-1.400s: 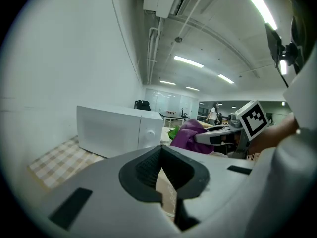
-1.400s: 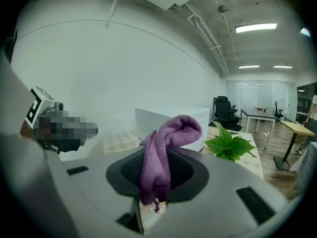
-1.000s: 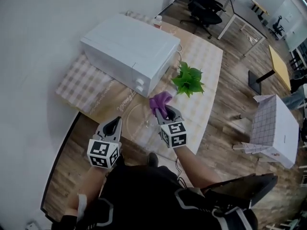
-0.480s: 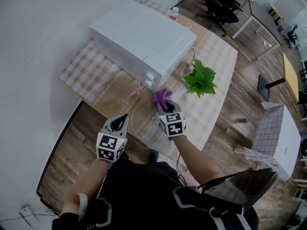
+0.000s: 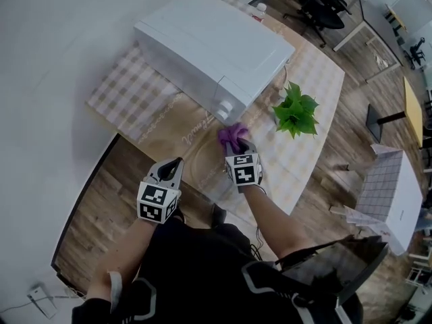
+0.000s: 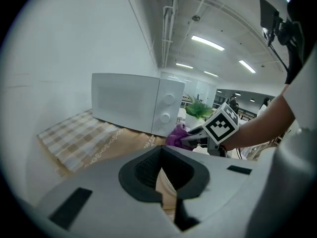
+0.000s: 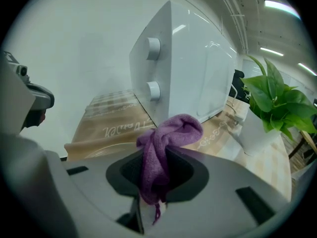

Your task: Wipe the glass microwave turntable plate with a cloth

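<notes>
Setting: white microwave (image 5: 202, 42) at the back of a table (image 5: 162, 123) covered with checked and tan cloths; green potted plant (image 5: 295, 110) near the microwave's knob end.

Plate: clear glass turntable plate (image 5: 196, 169), out of the microwave and lying flat on the table in front of the knobs, between the two grippers. Shows only as a faint round rim.

Right gripper (image 5: 235, 147): clamped tight on a purple cloth (image 5: 231, 135), with a soft bunch of it sticking out past the jaws. Held at the far edge of the plate, close to the microwave front. Whether the cloth touches the glass is unclear.

Left gripper (image 5: 174, 166): jaws drawn almost together, only a thin slit between them and nothing made out in it. Positioned at the plate's near left edge; possibly pinching the clear rim to steady it, but not possible to confirm.

Done so far: plate set out on the table, cloth gripped and brought to the plate.

Left to do: probably most or all of the wiping. Glass too transparent to show any wiped or unwiped area, so progress of the wipe itself is not readable.
</notes>
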The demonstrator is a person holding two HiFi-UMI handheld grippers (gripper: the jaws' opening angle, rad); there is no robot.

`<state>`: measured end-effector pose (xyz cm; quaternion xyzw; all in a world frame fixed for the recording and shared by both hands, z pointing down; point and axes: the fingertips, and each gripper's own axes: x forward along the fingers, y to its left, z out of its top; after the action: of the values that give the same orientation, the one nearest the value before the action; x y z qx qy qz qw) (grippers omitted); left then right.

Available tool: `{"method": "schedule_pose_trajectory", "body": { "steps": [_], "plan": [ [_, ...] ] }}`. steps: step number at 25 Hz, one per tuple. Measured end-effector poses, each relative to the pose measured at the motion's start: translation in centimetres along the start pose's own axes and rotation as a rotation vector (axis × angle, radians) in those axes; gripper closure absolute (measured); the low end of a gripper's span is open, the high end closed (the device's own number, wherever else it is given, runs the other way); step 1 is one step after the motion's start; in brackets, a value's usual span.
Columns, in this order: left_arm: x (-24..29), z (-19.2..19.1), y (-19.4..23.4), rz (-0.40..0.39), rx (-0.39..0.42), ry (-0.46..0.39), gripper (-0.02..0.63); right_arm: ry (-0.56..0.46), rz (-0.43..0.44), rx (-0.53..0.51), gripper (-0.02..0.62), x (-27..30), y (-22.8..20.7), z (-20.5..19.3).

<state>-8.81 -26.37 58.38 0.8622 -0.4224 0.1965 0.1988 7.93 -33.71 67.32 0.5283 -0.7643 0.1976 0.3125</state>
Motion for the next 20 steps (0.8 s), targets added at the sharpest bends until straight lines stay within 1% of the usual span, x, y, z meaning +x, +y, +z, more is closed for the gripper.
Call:
{"method": "schedule_pose_trajectory", "body": {
  "steps": [2, 6, 10, 12, 15, 20],
  "plan": [
    [-0.1, -0.1, 0.1, -0.017, -0.017, 0.004, 0.604, 0.001, -0.002, 0.018, 0.508, 0.0, 0.2, 0.2],
    [-0.1, -0.5, 0.2, -0.037, -0.004, 0.014, 0.604, 0.011, 0.003, 0.015, 0.508, -0.1, 1.3, 0.0],
    [-0.1, -0.3, -0.2, -0.063, -0.061, 0.009, 0.604, 0.016, 0.026, 0.008, 0.508, -0.4, 2.7, -0.1],
    [-0.2, 0.0, -0.5, -0.073, -0.053, 0.001, 0.604, 0.018, 0.030, 0.004, 0.508, -0.6, 3.3, -0.2],
    [-0.4, 0.0, -0.4, -0.072, -0.042, -0.003, 0.604, 0.022, 0.041, -0.001, 0.508, -0.7, 4.4, -0.4],
    [-1.0, -0.3, -0.3, -0.063, -0.065, -0.009, 0.604, 0.031, 0.069, -0.014, 0.508, -0.9, 6.2, -0.6]
  ]
}}
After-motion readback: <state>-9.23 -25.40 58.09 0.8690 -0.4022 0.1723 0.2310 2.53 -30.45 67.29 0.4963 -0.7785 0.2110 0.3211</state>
